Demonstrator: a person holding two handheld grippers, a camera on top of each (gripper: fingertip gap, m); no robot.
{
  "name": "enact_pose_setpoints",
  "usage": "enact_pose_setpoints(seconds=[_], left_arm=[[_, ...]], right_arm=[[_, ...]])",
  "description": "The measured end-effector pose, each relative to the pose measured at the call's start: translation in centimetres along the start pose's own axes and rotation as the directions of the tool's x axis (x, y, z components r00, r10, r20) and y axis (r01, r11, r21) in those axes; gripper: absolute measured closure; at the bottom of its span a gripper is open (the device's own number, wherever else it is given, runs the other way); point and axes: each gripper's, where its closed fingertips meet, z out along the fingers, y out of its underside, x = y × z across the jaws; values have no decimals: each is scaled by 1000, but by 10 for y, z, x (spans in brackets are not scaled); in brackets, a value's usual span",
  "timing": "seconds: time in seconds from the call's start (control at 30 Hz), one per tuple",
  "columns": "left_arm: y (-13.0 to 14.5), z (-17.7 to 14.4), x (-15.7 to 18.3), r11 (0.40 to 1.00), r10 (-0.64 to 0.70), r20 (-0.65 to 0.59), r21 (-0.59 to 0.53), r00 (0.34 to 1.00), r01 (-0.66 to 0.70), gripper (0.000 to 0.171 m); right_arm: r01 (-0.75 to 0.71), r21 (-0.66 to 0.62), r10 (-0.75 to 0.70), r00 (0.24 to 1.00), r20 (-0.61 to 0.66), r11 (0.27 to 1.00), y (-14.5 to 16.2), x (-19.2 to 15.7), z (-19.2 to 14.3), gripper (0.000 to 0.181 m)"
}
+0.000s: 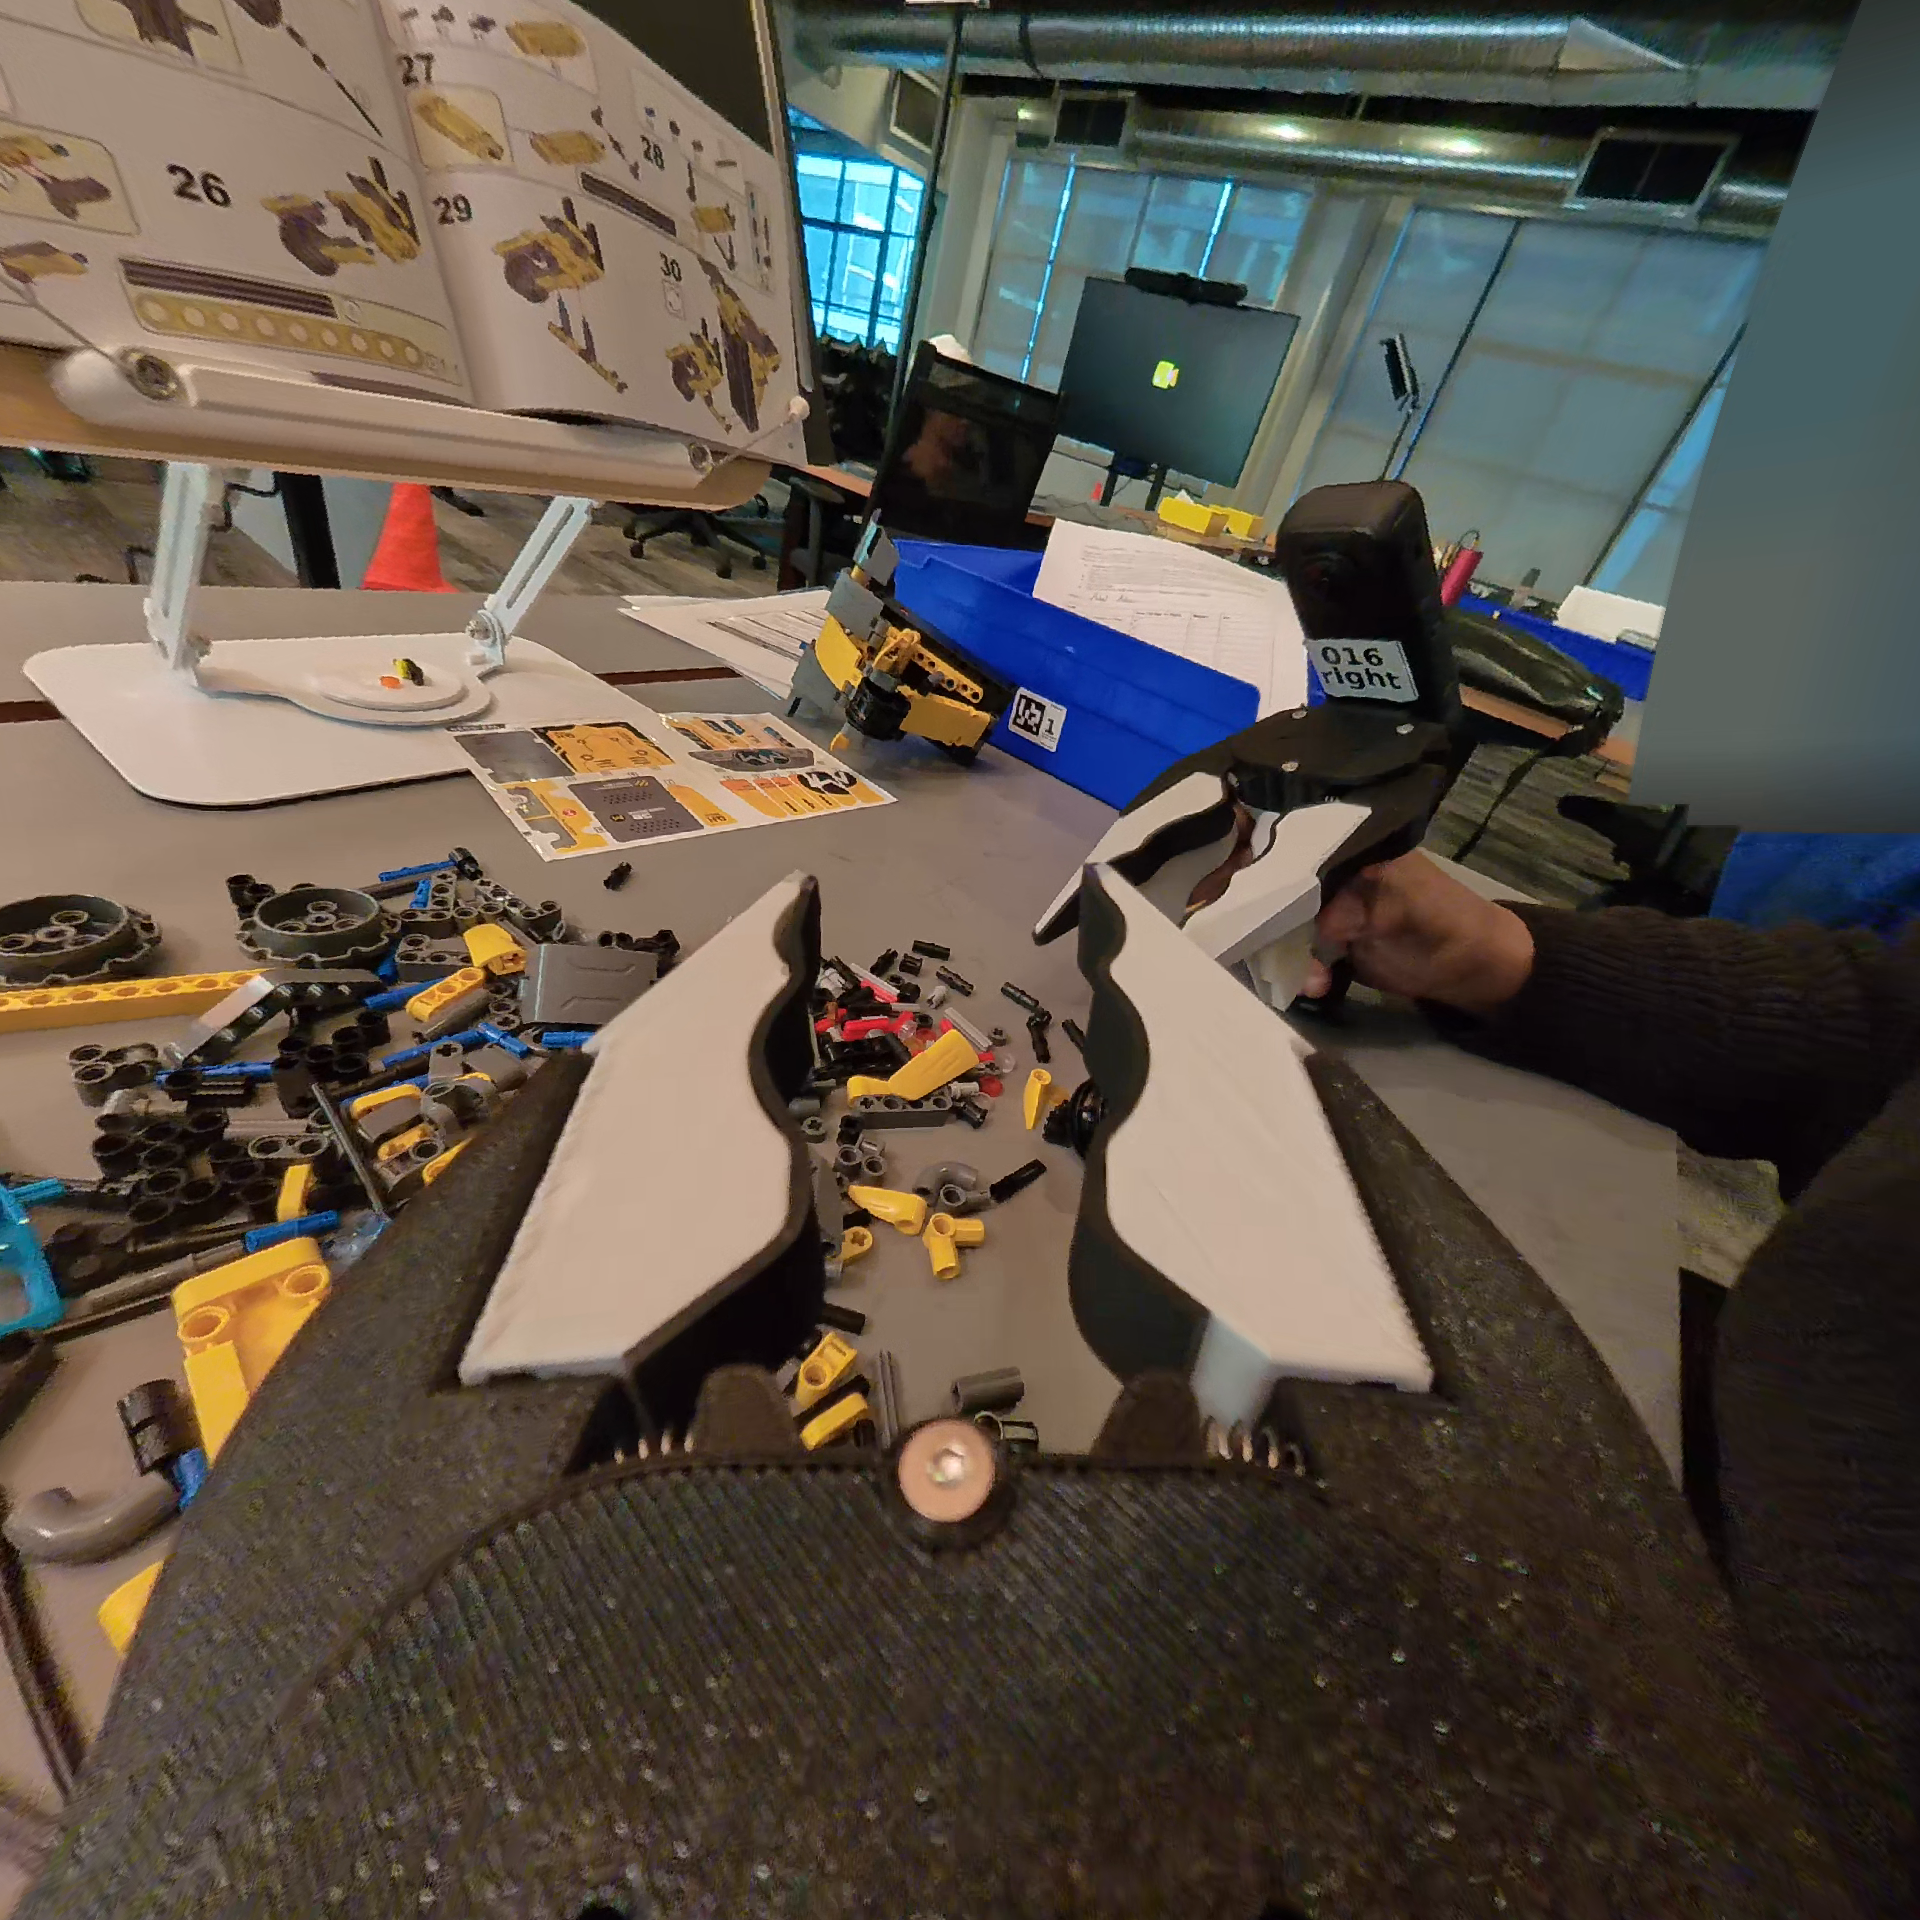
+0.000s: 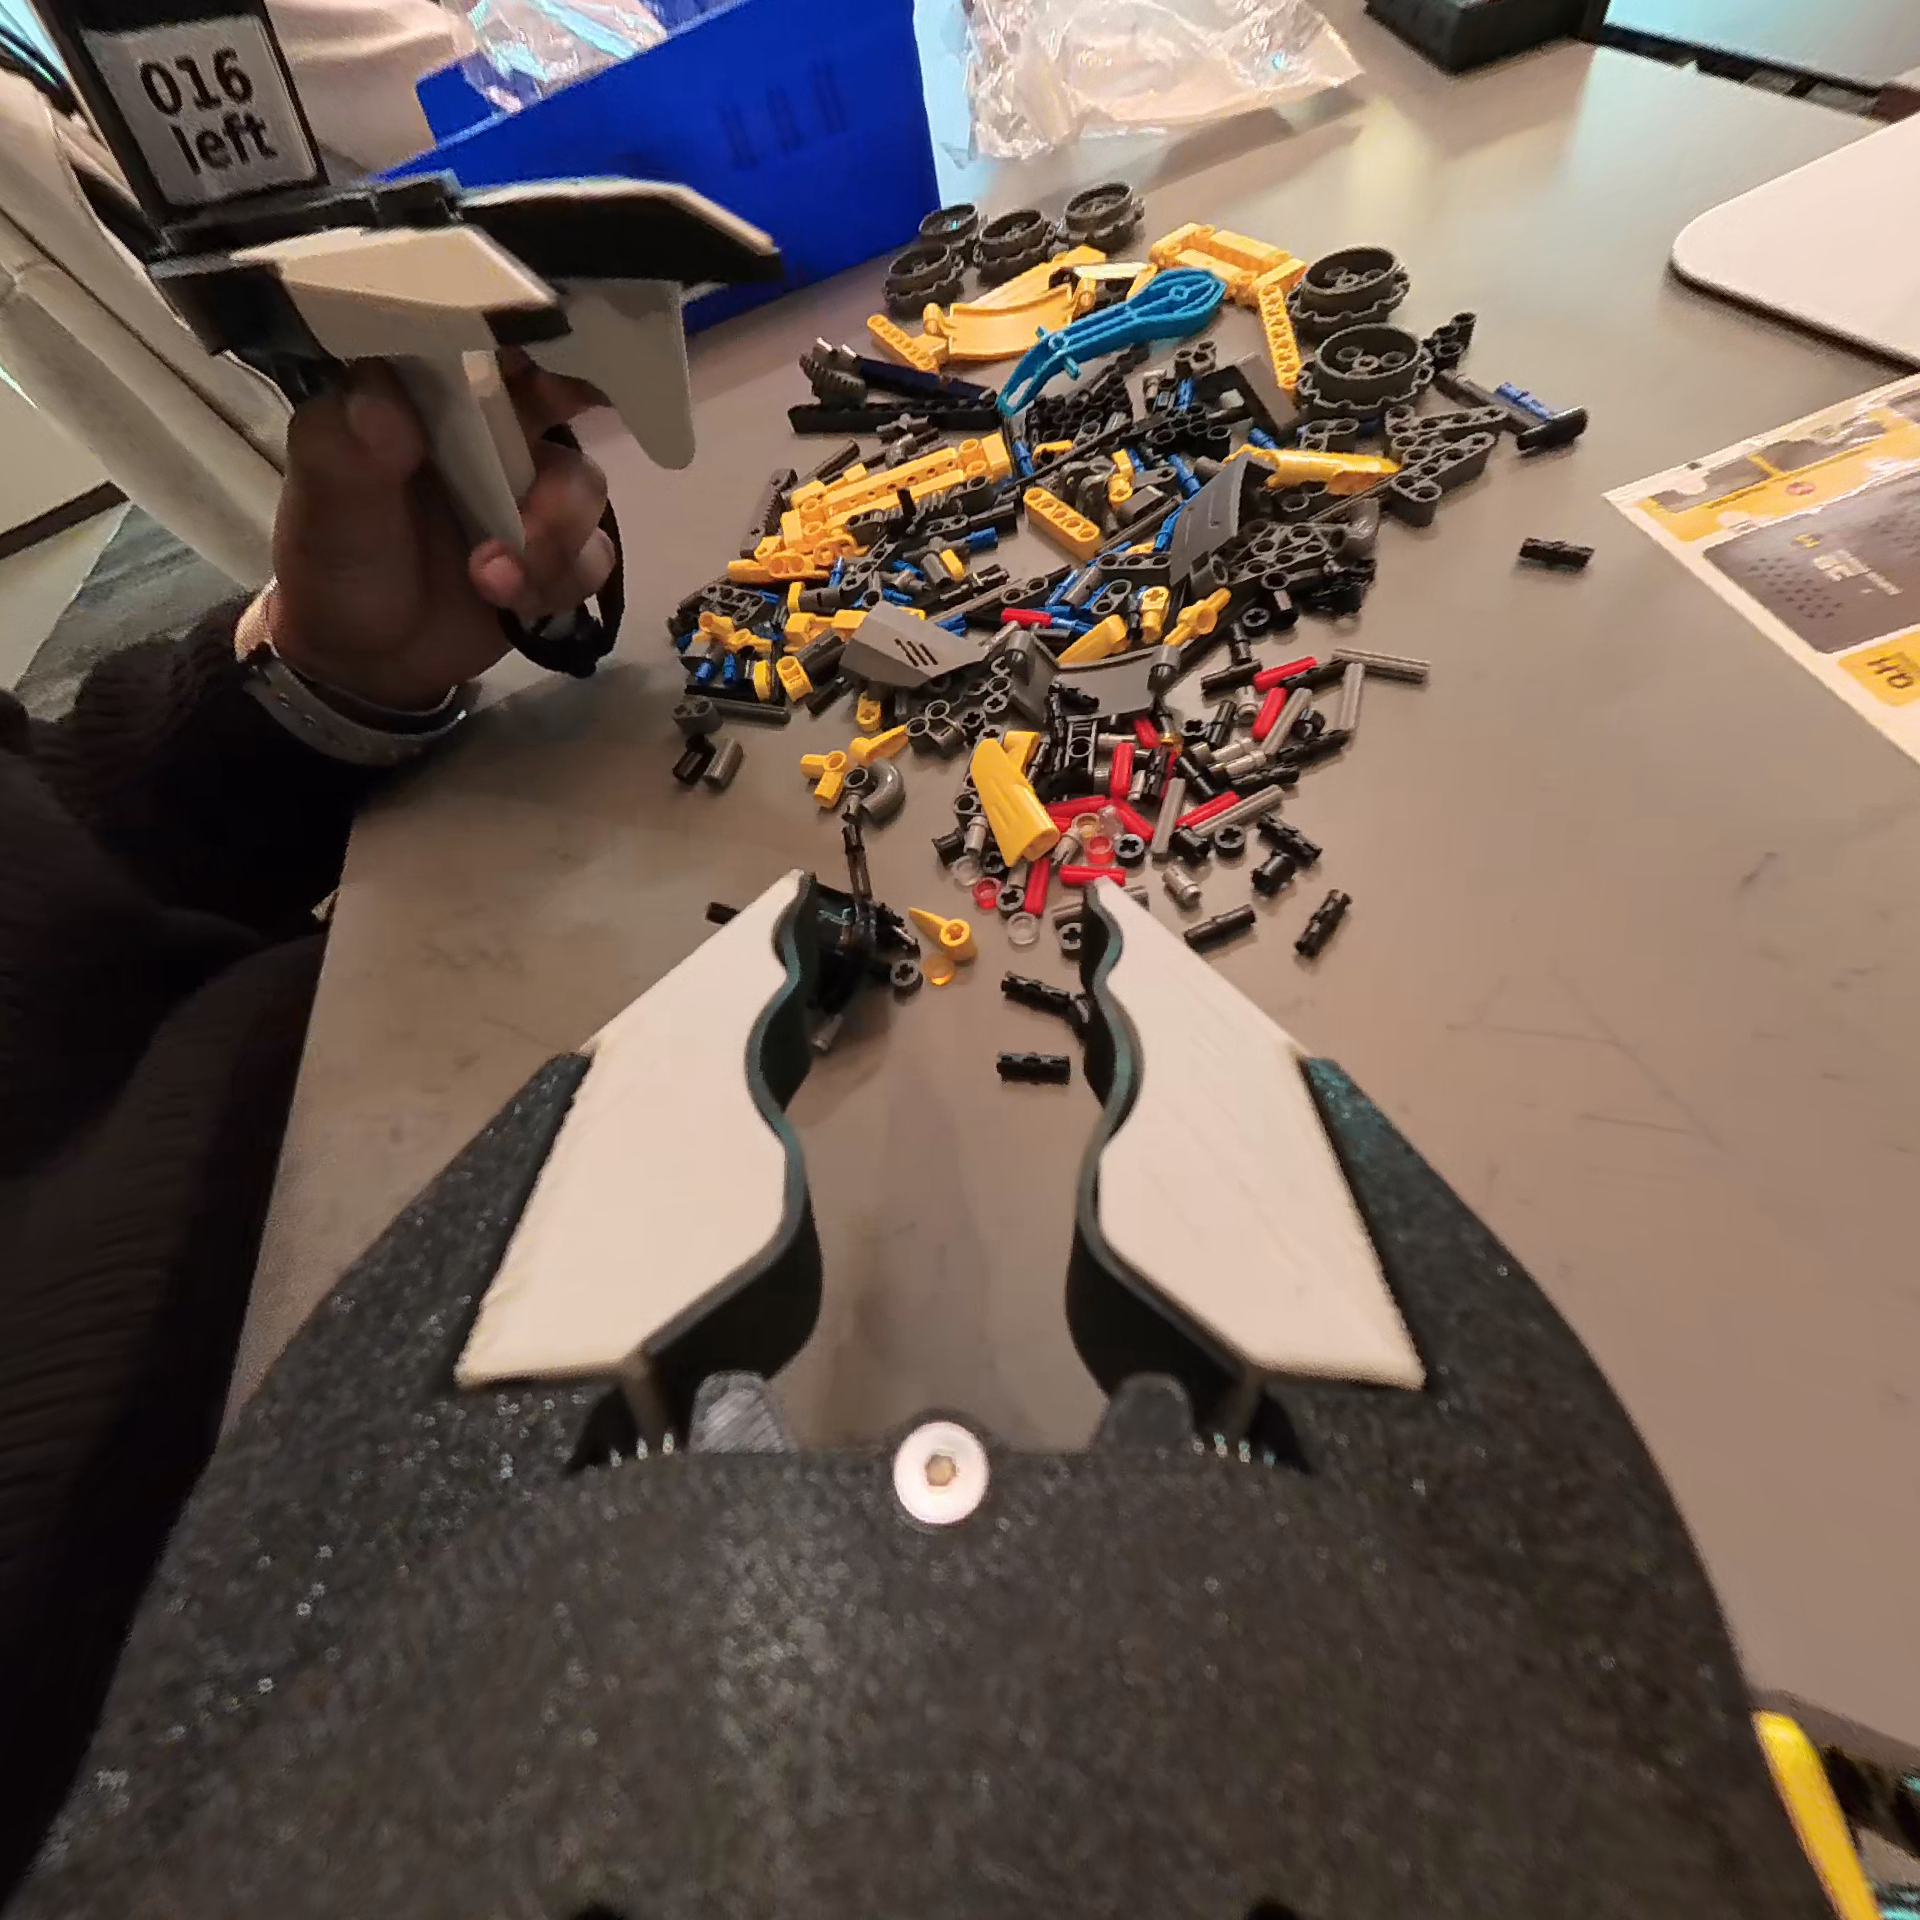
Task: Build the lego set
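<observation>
Left gripper (image 1: 945, 894): jaws spread, empty, above brick pile (image 1: 914, 1081) mid-frame. Right gripper (image 2: 945, 894): spread, empty, over black pins (image 2: 1034, 1067), grey table (image 2: 1558, 1091).

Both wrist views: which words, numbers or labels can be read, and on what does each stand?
I do not copy writing; these bear it:
Instruction booklet on white stand: step numbers.
Grey label on left gripper.
Grey label on right gripper.
Tag on blue bin.
Sticker sheet: too small.

I count two claws of mine (image 1: 948, 894) (image 2: 943, 896), six dark grey wheels (image 2: 1351, 286), one blue bin (image 1: 1081, 665), one sticker sheet (image 1: 665, 774), one part-built yellow model (image 1: 894, 665), one teal tool (image 2: 1122, 322), one open instruction booklet (image 1: 395, 208), and loose pieces (image 2: 1039, 623) beyond counting.
</observation>
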Motion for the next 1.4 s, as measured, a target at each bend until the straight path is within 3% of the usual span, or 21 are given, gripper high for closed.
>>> enact_pose_setpoints(seconds=[0.5,0.77,0.87,1.07,1.23,1.4], left_arm=[[-18,-20,-12,984,-111,4,142,994,109,128],[-16,-18,-10,987,-101,3,125,995,100,129],[-14,-18,-18,990,-94,63,115,994,87,150],[-11,-21,-32,997,-27,191,82,981,11,171],[-11,-24,-36,994,78,267,48,960,-94,171],[5,-10,-24,987,157,202,-59,967,-148,171]], right_arm=[[74,56,-71,997,-42,996,-7,-6,-7,134],[58,67,-56,998,-30,996,-8,-5,-8,134],[54,61,-53,998,-25,997,-8,-5,-8,134],[47,41,-47,999,-2,998,-5,-11,-4,133],[66,26,-66,998,-4,997,-3,-12,-2,132],[60,24,-60,998,-3,998,-3,-12,-2,131]])
